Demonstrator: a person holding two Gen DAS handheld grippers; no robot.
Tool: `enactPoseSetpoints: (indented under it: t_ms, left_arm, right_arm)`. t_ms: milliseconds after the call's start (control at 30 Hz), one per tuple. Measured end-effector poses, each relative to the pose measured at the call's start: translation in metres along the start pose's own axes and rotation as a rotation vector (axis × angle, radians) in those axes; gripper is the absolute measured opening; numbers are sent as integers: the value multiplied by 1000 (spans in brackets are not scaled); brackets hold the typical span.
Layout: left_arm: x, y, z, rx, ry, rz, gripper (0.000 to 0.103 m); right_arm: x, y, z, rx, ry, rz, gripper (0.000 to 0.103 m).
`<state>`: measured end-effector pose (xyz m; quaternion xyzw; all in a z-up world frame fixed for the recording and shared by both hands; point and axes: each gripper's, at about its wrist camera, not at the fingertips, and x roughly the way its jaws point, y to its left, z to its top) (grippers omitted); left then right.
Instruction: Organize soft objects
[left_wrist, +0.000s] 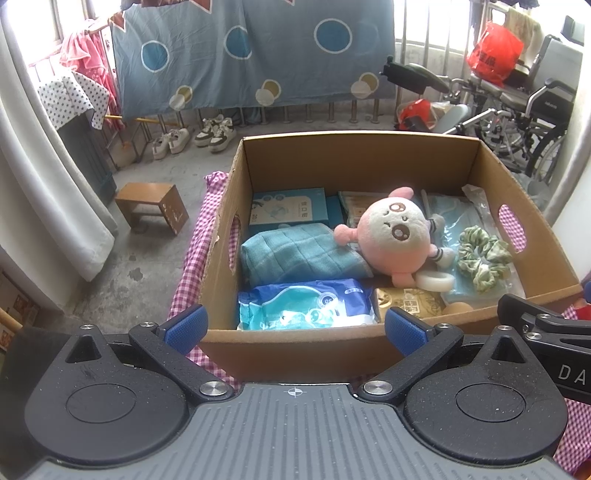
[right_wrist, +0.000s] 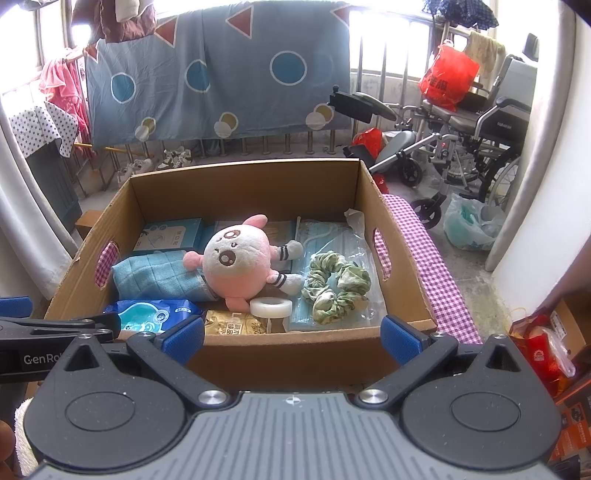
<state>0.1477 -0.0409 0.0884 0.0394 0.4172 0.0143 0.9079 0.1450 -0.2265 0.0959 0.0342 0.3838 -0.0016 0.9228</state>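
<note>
An open cardboard box (left_wrist: 295, 347) (right_wrist: 295, 354) stands on a pink checked cloth (left_wrist: 207, 229) (right_wrist: 436, 266). Inside lie a pink plush doll (left_wrist: 395, 236) (right_wrist: 240, 262), a folded teal towel (left_wrist: 295, 254) (right_wrist: 155, 277), a green scrunchie (left_wrist: 484, 258) (right_wrist: 336, 284), a blue wipes pack (left_wrist: 306, 306) (right_wrist: 155, 310), a white tape roll (left_wrist: 434, 280) (right_wrist: 269, 306) and a bag of face masks (right_wrist: 325, 236). My left gripper (left_wrist: 295, 326) is open before the box's near wall. My right gripper (right_wrist: 293, 338) is open too, at the same wall, holding nothing.
A small wooden stool (left_wrist: 151, 206) stands on the concrete floor to the left. Shoes (left_wrist: 214, 133) line the railing under a hanging blue sheet (left_wrist: 251, 51). A wheelchair (right_wrist: 476, 147) and a red bag (right_wrist: 447, 77) stand at the right. Boxes (right_wrist: 569, 406) sit near my right gripper.
</note>
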Motion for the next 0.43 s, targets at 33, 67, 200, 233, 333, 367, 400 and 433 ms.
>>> enactPoseSetpoints:
  t_ms: [33, 67, 200, 233, 333, 367, 400, 433]
  left_arm:
    - [0, 0, 0, 0, 1, 0, 102]
    - [0, 0, 0, 0, 0, 1, 102]
    - [0, 0, 0, 0, 1, 0, 102]
    - [0, 0, 0, -1, 3, 0, 102]
    - [1, 1, 0, -1, 2, 1, 102]
    - [1, 1, 0, -1, 3, 1, 102]
    - [1, 1, 0, -1, 4, 0, 102]
    - [1, 1, 0, -1, 3, 0, 102]
  right_arm:
    - [0, 0, 0, 0, 0, 0, 103]
    - [0, 0, 0, 0, 1, 0, 103]
    - [0, 0, 0, 0, 2, -1, 103]
    - [0, 0, 0, 0, 2, -1, 103]
    - [0, 0, 0, 1, 2, 0, 103]
    - [0, 0, 0, 1, 3, 0, 103]
    - [0, 0, 0, 0, 2, -1, 103]
    - [0, 0, 0, 0, 2, -1, 103]
